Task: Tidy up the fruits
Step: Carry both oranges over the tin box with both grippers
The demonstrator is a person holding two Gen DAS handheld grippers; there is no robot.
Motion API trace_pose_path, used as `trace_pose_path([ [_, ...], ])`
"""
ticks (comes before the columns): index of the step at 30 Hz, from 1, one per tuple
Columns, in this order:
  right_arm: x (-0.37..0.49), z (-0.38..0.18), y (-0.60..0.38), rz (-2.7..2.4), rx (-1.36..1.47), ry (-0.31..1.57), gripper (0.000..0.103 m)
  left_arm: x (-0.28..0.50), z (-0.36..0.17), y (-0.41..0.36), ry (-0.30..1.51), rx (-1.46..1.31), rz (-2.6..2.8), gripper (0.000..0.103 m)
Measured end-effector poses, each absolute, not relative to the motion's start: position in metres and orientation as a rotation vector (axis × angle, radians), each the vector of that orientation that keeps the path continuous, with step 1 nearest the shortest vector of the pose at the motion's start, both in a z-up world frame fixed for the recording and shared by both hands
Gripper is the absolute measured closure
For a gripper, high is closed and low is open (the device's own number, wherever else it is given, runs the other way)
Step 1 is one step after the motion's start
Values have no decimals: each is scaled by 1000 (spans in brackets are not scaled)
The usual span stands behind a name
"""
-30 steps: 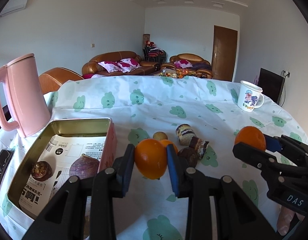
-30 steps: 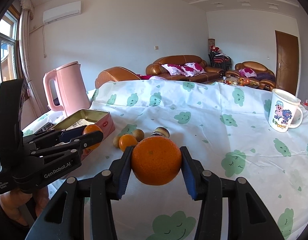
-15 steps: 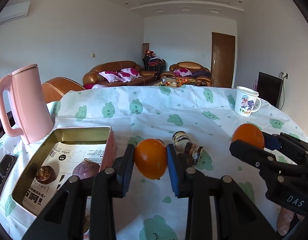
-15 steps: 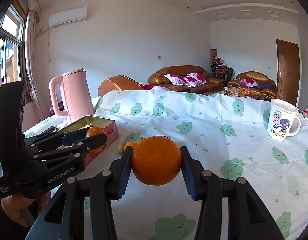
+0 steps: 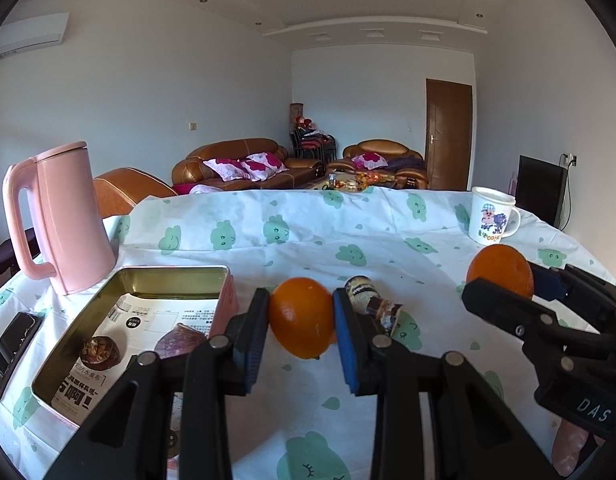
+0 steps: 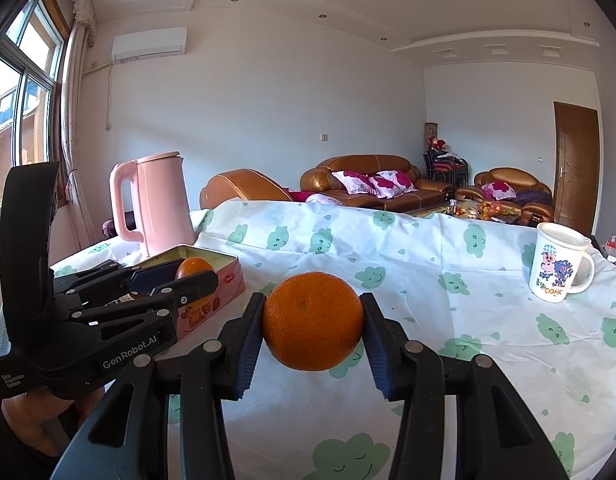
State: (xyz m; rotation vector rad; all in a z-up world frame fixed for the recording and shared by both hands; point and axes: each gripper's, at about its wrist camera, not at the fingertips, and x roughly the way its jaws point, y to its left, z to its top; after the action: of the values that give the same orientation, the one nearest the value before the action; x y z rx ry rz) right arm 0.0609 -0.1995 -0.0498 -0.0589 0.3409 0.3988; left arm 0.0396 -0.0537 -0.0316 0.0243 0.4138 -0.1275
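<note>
The left gripper [image 5: 302,316] pinches an orange [image 5: 302,317] between its blue pads, held above the table [image 5: 292,236], just right of the tin [image 5: 88,320]. From the right wrist view, this gripper [image 6: 196,280] and its orange [image 6: 194,269] sit over the tin's near edge [image 6: 228,280].

The right gripper [image 6: 312,322] clamps a second orange [image 6: 312,321], its stem scar facing the camera, lifted over the cloud-print cloth. In the left view, the same gripper [image 5: 503,280] and fruit [image 5: 500,270] stand off to the right, well apart from the tin.

Inside the tin, on a printed paper sheet [image 5: 148,320], lie a dark brown fruit [image 5: 100,353] and a purple one [image 5: 180,335], the latter partly hidden behind the left finger. On the cloth just behind the left gripper's right finger lie small brownish, partly peeled items [image 5: 371,304]; what they are cannot be told.

A pink kettle [image 5: 64,220] stands just beyond the tin's far left corner. A phone [image 5: 14,344] lies left of the tin. A cartoon mug [image 5: 491,216] stands toward the table's far right.
</note>
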Motion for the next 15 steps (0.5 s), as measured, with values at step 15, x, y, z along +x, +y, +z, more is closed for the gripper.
trace_pose_path([
  [15, 77, -48, -173, 437, -88, 397, 54, 36, -27, -21, 428, -24, -90, 70],
])
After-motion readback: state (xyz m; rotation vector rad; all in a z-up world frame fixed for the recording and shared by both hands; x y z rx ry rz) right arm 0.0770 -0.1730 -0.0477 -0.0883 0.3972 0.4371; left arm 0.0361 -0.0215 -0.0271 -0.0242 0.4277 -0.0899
